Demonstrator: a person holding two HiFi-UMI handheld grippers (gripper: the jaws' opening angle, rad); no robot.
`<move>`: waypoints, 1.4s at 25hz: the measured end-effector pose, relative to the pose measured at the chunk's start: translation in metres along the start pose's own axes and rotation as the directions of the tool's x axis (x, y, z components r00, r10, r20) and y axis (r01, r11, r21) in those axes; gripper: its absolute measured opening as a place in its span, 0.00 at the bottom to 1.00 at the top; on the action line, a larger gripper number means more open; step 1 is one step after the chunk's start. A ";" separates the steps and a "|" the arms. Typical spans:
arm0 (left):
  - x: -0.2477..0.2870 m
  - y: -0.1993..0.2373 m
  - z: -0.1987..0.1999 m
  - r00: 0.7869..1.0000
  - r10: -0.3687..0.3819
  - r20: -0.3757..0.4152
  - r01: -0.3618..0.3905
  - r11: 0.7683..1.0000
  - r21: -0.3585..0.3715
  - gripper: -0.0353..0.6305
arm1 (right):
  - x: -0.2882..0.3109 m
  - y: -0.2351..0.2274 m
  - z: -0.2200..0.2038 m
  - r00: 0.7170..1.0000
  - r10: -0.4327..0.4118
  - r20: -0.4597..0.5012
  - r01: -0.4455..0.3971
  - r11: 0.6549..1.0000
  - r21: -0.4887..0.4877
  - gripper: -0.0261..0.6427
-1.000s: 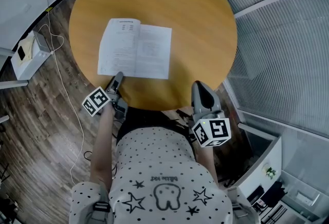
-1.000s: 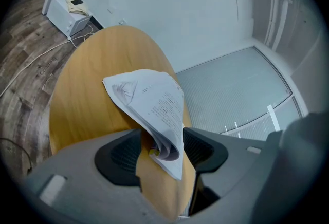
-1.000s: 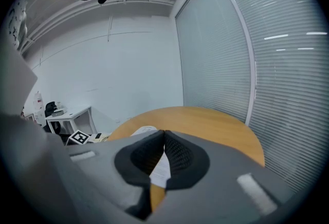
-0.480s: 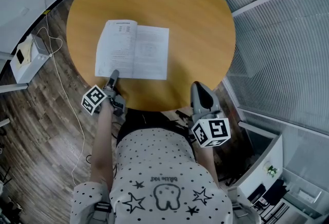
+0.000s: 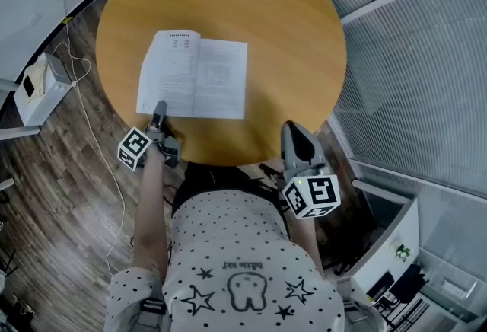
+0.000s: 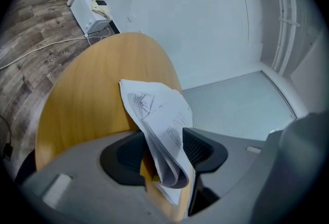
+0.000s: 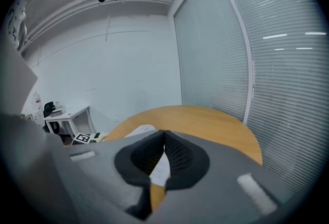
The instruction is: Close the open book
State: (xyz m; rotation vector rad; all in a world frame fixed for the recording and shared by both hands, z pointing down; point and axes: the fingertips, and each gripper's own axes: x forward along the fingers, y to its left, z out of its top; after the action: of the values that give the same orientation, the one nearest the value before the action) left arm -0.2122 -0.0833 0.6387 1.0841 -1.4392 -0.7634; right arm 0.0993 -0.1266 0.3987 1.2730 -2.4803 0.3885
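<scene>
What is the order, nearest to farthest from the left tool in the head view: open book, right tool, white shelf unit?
1. open book: its near-left corner sits between the left tool's jaws.
2. right tool: to the right, at the table's near edge.
3. white shelf unit: far lower right.

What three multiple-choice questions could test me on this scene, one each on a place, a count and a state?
1. Where on the table does the book lie? A. Left of the middle. B. At the right edge. C. Hanging off the far side.
2. How many books are on the table? A. One. B. Two. C. Three.
3. How do the jaws of the right tool stand? A. Wide apart. B. Shut together. C. Clamped on the book.
Answers: 1 A, the head view shows it left of the middle; 2 A, only one book shows; 3 B, its pads meet with nothing between them.
</scene>
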 end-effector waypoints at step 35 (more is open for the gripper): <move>-0.018 -0.072 -0.007 0.987 -0.162 -0.020 0.156 0.901 0.404 0.10 | -0.019 -0.011 0.005 0.998 -0.054 0.030 0.054 0.999 0.000 0.05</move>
State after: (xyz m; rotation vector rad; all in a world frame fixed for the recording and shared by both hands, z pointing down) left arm -0.1917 -0.0921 0.5673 1.5325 -1.5756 -0.5968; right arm 0.1179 -0.1214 0.3875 1.3518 -2.4647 0.3575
